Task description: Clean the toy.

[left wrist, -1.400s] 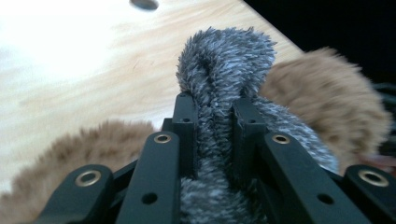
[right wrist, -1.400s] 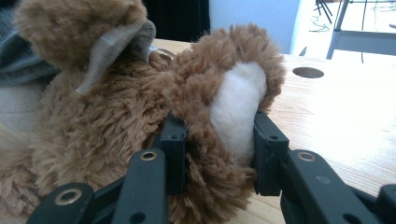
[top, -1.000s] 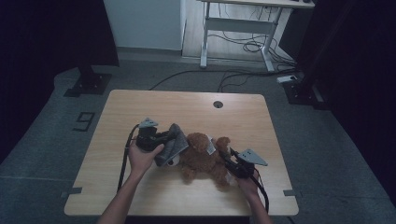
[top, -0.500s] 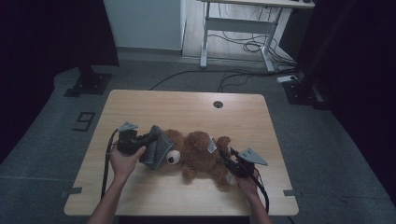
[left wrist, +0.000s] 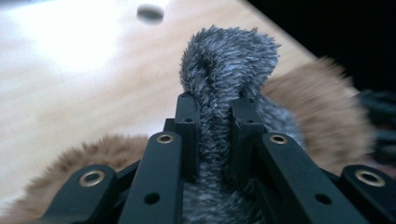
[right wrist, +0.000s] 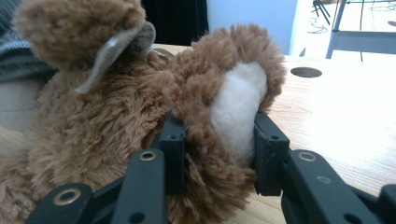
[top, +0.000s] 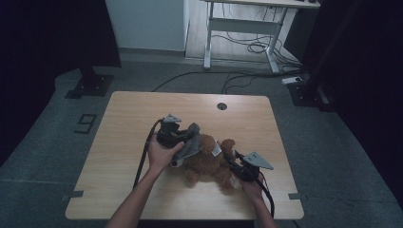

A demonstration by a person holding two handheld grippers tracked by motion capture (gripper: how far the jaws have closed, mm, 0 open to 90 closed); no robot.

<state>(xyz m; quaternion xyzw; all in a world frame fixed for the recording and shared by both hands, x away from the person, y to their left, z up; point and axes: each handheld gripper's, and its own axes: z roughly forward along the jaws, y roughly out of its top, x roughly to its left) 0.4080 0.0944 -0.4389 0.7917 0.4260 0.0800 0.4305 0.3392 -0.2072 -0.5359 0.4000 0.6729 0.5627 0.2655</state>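
In the high view, the brown teddy bear (top: 209,161) lies near the front middle of the wooden table (top: 142,109), between the left gripper (top: 183,137) and the right gripper (top: 236,164). Much bare wood stays open on both sides, and a round cable hole (top: 222,106) sits near the far edge.

In the left gripper view, the jaws pinch a fold of the grey fuzzy cloth (left wrist: 224,70).

In the right gripper view, the jaws squeeze the bear's white-soled paw (right wrist: 236,109); a label (right wrist: 112,51) hangs on the bear beyond it.

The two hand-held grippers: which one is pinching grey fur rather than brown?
The left hand-held gripper: its jaws clamp a fold of the grey fuzzy garment. The right hand-held gripper grips the teddy bear's brown paw with its white pad.
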